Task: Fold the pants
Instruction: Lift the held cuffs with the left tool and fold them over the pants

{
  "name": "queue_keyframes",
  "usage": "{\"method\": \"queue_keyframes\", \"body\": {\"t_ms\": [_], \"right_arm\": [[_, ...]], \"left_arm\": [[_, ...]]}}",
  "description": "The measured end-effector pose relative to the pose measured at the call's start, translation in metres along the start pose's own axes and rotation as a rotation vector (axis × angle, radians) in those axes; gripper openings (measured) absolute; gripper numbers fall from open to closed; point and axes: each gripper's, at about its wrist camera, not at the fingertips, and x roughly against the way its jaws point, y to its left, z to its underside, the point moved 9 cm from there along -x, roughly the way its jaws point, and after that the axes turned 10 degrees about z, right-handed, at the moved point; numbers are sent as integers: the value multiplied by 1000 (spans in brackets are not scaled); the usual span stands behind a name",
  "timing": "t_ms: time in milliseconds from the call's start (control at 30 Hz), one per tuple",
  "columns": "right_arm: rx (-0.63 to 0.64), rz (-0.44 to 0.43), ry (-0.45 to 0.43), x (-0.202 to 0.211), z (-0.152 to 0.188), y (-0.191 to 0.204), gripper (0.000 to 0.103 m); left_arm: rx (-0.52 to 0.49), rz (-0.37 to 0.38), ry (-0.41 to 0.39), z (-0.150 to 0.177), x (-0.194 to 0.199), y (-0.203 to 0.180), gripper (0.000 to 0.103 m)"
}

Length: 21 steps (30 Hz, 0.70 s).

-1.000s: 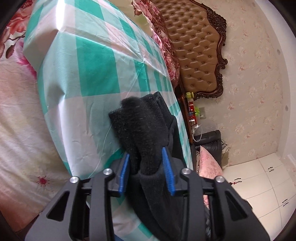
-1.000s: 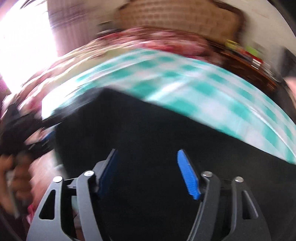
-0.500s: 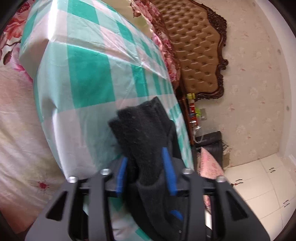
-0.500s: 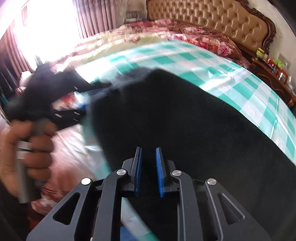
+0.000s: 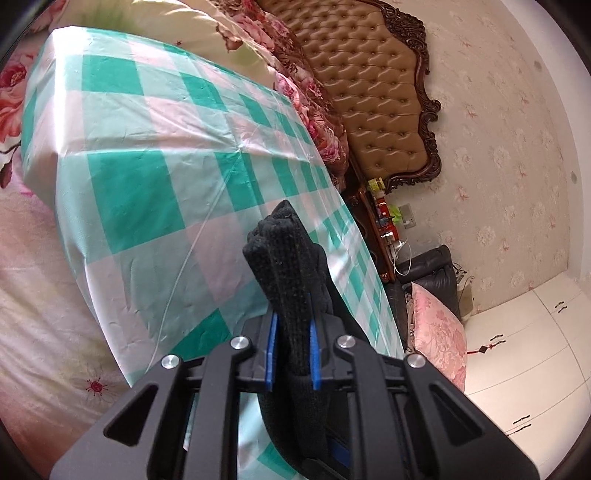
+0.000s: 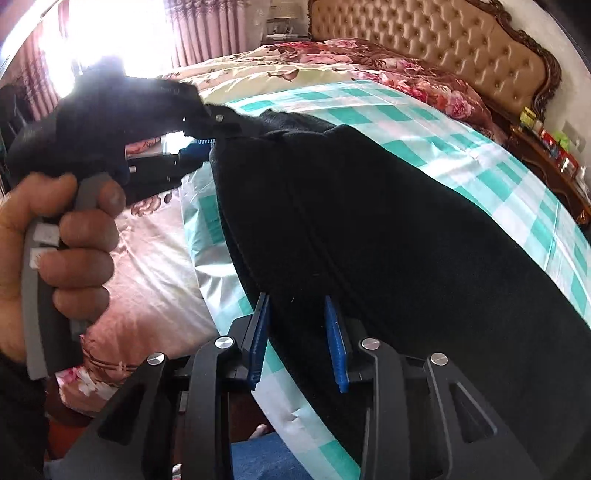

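The black knit pants (image 6: 388,229) lie across a green-and-white checked cloth (image 5: 147,166) on the bed. My left gripper (image 5: 291,354) is shut on a bunched edge of the pants (image 5: 288,266), which sticks up between the blue pads. In the right wrist view the left gripper (image 6: 221,129) grips the far corner of the pants, held by a hand (image 6: 62,240). My right gripper (image 6: 299,343) has its blue pads around the near edge of the pants, with a gap between them; the fabric fills it.
A floral bedspread (image 5: 33,295) lies under the checked cloth (image 6: 498,166). A tufted brown headboard (image 5: 373,92) stands at the bed's head, with a cluttered nightstand (image 5: 384,221) and a pink cushion (image 5: 439,332) beside it. A bright window with curtains (image 6: 122,33) is behind.
My right gripper, shut half a second ago, now has its pads apart around the pants' near edge. My left gripper keeps its hold and has turned, with the fabric pinched tighter.
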Motion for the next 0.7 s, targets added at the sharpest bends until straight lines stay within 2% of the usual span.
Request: {"method": "queue_keyframes", "body": {"t_ms": [167,233,300,367,567,600,667,700], "right_arm": [[-52,8,-25,16,-3,-13,31],[-74,38,-46,24,-7,-23,31],[-99,77,-64,28,-12,-38,39],[-127,121,-72,29,-14,-54,42],[-217,178,-33,12,-14,-100,42],[-231,192,-26,8,-15,-109,42],[-257,225,-5,-1,-13,-127,42],[-287,251,17,-9,-11,-144,42]], "left_arm": [[21,-3,-2,4,4,13,13],[27,-6,-2,7,4,17,13],[37,-6,-3,8,5,20,13],[38,-9,-3,8,4,21,13],[61,-15,-1,10,4,28,17],[65,-16,-1,11,3,29,20],[81,-25,-2,11,4,34,41],[85,-21,0,11,4,35,41]]}}
